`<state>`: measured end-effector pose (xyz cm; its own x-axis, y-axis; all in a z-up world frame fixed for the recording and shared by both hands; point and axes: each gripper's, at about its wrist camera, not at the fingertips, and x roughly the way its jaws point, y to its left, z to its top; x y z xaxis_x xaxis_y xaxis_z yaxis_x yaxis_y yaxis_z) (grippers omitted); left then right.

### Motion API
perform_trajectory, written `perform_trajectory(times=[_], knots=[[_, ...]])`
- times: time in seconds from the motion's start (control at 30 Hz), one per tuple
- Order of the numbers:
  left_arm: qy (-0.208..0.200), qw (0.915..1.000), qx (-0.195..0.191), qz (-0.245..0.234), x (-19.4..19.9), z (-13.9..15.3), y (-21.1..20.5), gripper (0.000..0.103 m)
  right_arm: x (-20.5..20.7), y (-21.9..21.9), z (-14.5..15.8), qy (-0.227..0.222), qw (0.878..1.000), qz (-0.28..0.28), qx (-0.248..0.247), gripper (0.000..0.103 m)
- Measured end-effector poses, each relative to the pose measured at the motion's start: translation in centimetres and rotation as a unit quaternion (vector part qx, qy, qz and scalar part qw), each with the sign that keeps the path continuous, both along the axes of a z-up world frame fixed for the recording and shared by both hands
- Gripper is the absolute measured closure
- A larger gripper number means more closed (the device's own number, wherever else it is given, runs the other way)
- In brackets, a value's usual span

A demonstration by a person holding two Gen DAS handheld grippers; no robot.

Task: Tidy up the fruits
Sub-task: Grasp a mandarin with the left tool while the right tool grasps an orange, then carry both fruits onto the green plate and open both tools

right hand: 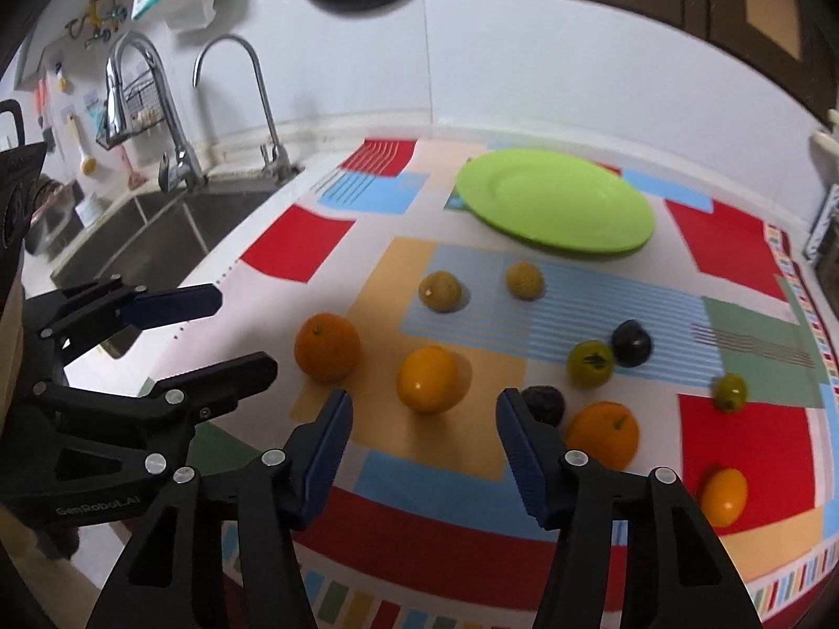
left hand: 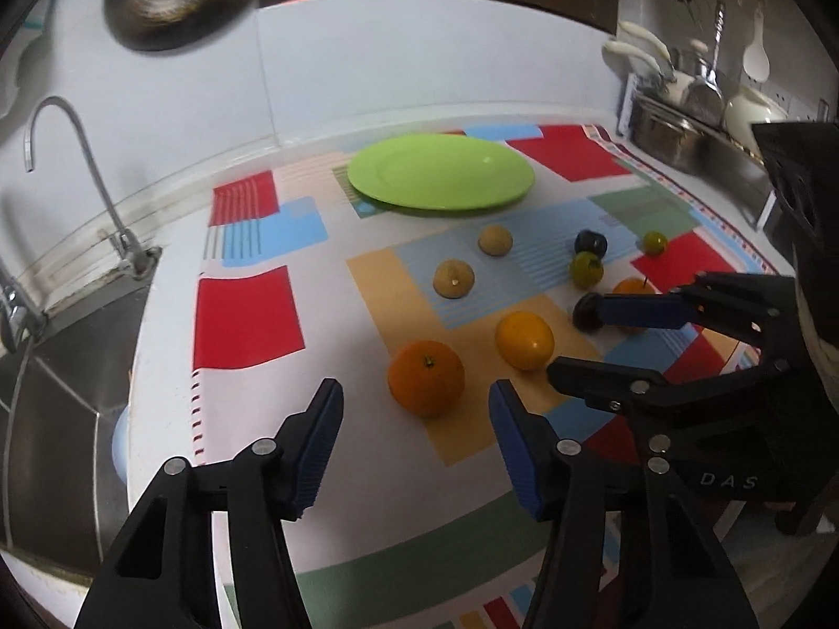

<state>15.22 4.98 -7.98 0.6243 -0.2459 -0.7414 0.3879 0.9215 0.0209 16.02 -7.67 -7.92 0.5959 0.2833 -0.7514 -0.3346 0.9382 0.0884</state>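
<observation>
Fruit lies loose on the patterned cloth (right hand: 293, 241) over the worktop, near the empty green plate (right hand: 556, 199) (beside the sink (right hand: 157, 241)). Left gripper (left hand: 417, 414) hangs with jaws apart just short of an orange (left hand: 426, 377); right gripper (right hand: 425, 414), jaws parted too, faces a yellow fruit (right hand: 432, 378), touching nothing.

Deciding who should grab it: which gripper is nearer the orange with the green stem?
Left. The left gripper has the orange just ahead of its open jaws; the right gripper faces the yellow fruit, the orange off to its left.
</observation>
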Motion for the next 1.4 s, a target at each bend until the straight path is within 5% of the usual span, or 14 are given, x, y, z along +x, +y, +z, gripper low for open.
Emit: perform_trajectory(times=[0.97, 1.4], knots=[[0.049, 0.9985, 0.009, -0.023, 4.0, -2.8, -1.3, 0.062, 4.7, 0.1, -3.0, 0.068, 0.997, 0.041, 0.02, 0.068], [0.007, 1.0, 0.001, 0.005, 4.0, 1.8, -0.9, 0.062, 4.6, -0.7, 0.0, 0.038, 0.998, 0.024, 0.042, 0.068]])
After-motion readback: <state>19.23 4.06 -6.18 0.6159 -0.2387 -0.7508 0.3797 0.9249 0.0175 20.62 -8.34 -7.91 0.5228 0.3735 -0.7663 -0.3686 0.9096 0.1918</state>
